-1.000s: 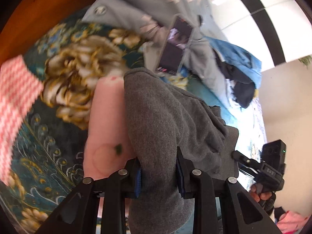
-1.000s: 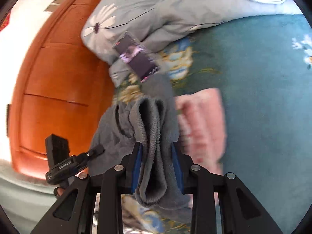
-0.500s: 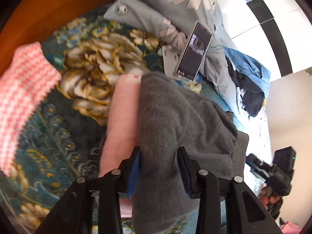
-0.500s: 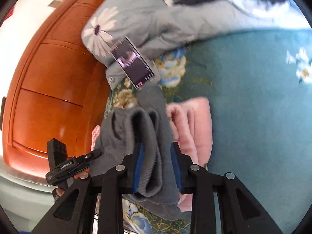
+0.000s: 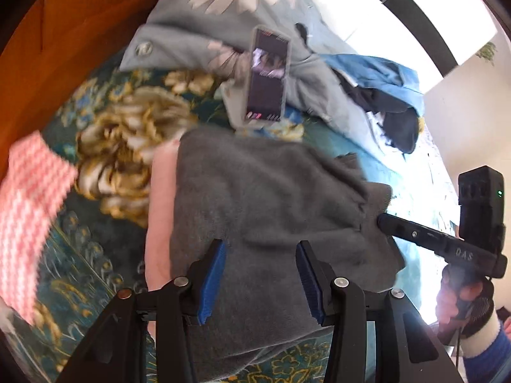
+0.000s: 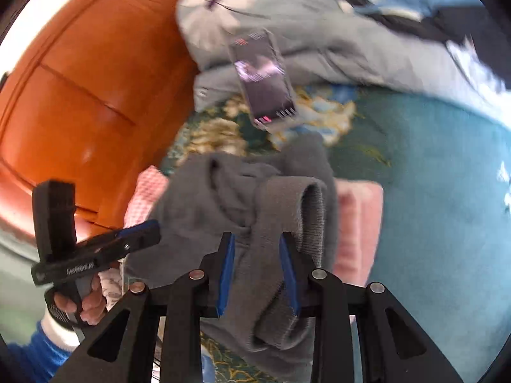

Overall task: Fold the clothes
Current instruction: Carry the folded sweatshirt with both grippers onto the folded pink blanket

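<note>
Floral bedspread (image 5: pixel 105 146) carries grey sweater (image 5: pixel 262 198) lengthwise toward phone (image 5: pixel 268 76) — both tools (image 5: pixel 260 274) (image 6: pixel 257 269) spread.

Bright daylight pours in from the window (image 5: pixel 399 9), blowing out to white glare at upper right in the left view; fisheye bends every edge into a dark rim, motion blur smears the phone (image 6: pixel 263 78) and the pink checked cloth (image 5: pixel 28 220), shadows soft
</note>
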Demonstrator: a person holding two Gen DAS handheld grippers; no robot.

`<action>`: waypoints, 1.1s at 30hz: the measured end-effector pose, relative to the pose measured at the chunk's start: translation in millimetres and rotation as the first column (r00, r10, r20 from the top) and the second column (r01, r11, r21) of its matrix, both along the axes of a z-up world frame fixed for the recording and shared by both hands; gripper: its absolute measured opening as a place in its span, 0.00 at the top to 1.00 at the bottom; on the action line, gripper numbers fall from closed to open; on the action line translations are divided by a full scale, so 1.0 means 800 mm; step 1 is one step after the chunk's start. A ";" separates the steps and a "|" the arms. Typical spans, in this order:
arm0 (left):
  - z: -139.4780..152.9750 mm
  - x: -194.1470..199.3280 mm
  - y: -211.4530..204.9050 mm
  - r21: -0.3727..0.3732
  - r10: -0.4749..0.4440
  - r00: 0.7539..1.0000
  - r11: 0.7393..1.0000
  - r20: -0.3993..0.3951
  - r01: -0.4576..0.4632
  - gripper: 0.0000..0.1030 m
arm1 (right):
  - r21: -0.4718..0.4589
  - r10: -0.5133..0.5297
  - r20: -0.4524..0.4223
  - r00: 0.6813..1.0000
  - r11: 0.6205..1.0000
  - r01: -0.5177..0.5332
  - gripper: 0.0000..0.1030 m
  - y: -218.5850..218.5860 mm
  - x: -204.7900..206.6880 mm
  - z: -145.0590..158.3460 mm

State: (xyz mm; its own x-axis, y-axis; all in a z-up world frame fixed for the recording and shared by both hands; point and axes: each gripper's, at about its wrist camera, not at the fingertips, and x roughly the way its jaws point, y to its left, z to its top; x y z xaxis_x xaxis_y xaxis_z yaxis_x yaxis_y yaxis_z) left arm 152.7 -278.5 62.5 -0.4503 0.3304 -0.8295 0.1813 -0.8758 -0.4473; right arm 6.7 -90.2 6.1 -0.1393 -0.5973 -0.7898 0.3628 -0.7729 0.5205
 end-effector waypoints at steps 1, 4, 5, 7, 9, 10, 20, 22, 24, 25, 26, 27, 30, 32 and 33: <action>-0.007 0.001 -0.003 0.016 0.010 1.000 1.000 0.002 -0.010 0.52 | 0.000 -0.009 0.018 1.000 1.000 0.009 0.72 0.002 -0.003 -0.009; -0.017 0.000 -0.006 0.038 0.027 1.000 0.999 0.002 -0.027 0.52 | 0.006 -0.030 0.050 0.998 1.000 0.029 0.74 0.003 -0.010 -0.027; -0.019 -0.001 -0.006 0.039 0.030 1.000 0.999 0.004 -0.030 0.52 | 0.002 -0.036 0.058 0.998 0.999 0.036 0.74 0.005 -0.012 -0.031; -0.016 -0.004 -0.003 0.030 0.029 1.000 0.999 0.013 -0.029 0.52 | -0.011 -0.046 0.075 0.996 0.999 0.047 0.74 0.009 -0.012 -0.034; -0.009 -0.002 0.000 0.025 0.027 0.999 0.999 0.018 -0.027 0.52 | -0.029 -0.051 0.084 0.995 0.998 0.053 0.74 0.015 -0.010 -0.030; -0.001 0.002 0.002 0.018 0.027 1.000 0.999 0.013 -0.027 0.52 | -0.035 -0.047 0.074 0.996 0.998 0.050 0.74 0.018 -0.006 -0.025; 0.021 0.056 0.018 -0.135 0.070 0.997 0.988 -0.024 -0.073 0.52 | -0.051 -0.011 -0.008 1.000 0.999 0.011 0.72 0.037 0.061 -0.001; 0.011 0.055 0.019 -0.144 0.076 0.997 0.987 -0.004 -0.076 0.52 | -0.036 -0.016 0.003 1.000 0.999 0.016 0.72 0.036 0.064 -0.010; 0.007 0.054 0.018 -0.151 0.075 0.997 0.986 -0.003 -0.075 0.52 | -0.038 -0.027 0.016 1.000 0.999 0.027 0.72 0.037 0.063 -0.016; 0.005 0.052 0.018 -0.154 0.074 0.997 0.985 -0.001 -0.073 0.52 | -0.040 -0.032 0.021 0.999 0.999 0.033 0.72 0.038 0.063 -0.018; 0.004 0.050 0.018 -0.156 0.073 0.997 0.985 0.001 -0.072 0.52 | -0.044 -0.035 0.024 0.999 0.998 0.036 0.72 0.038 0.062 -0.019; 0.004 0.049 0.018 -0.158 0.075 0.997 0.985 0.002 -0.074 0.52 | -0.044 -0.035 0.023 0.999 0.998 0.036 0.72 0.038 0.062 -0.019; 0.010 0.051 0.022 -0.170 0.087 0.996 0.982 -0.005 -0.086 0.51 | -0.034 -0.025 -0.007 1.000 0.999 0.025 0.72 0.037 0.067 -0.009; 0.013 0.056 0.027 -0.182 0.103 0.995 0.978 -0.009 -0.103 0.51 | -0.026 -0.011 -0.024 1.000 1.000 0.010 0.72 0.037 0.073 -0.002; 0.014 0.059 0.029 -0.186 0.112 0.994 0.976 -0.012 -0.112 0.50 | -0.022 -0.003 -0.032 0.999 1.000 0.002 0.72 0.037 0.076 0.001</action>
